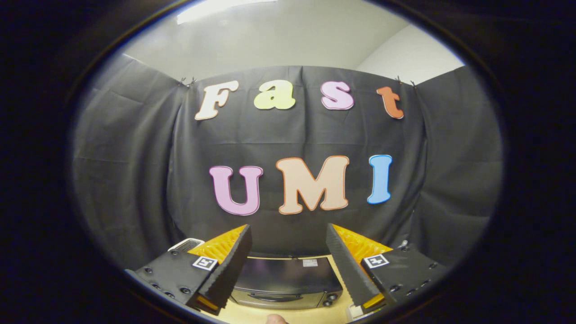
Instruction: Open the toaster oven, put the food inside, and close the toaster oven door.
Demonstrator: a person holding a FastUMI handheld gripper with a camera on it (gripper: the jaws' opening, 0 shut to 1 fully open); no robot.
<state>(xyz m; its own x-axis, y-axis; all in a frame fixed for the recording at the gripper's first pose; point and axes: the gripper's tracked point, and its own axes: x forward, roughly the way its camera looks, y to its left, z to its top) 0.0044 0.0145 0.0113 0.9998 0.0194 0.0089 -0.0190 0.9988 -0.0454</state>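
Tongs [288,261]: two fingers, spread wide, nothing between them and nothing gripped. Left finger [227,270] and right finger [348,270] both angle inward toward their tips, ridged inner faces showing. Each carries a square printed marker on its outer block. The finger roots are cut off at the bottom of the view.

Oven [288,281]: dark, seen from above and in front, lying low between the two fingers and beyond them, well below the tips. Its flat top bears a small pale label [310,262], too small to make out. The front face is partly visible: a horizontal handle [274,297] and what appear to be two small knobs [330,299] toward the right end. The door looks shut, though the angle and blur leave this uncertain. The oven's left and right ends are hidden behind the fingers.

Table [310,315]: light wood, a narrow strip visible in front of the oven and a sliver beside its right end.

Food: a small pale rounded shape [275,319] at the very bottom, on the table in front of the oven, mostly cut off; cannot tell what it is.

White object [186,244]: behind the left finger's block, mostly hidden, identity unclear.

Wall [135,171]: black cloth, creased, clipped at its top corners, backing the whole scene.

Ceiling [279,36]: pale, with a bright light strip [216,9] at its far edge.
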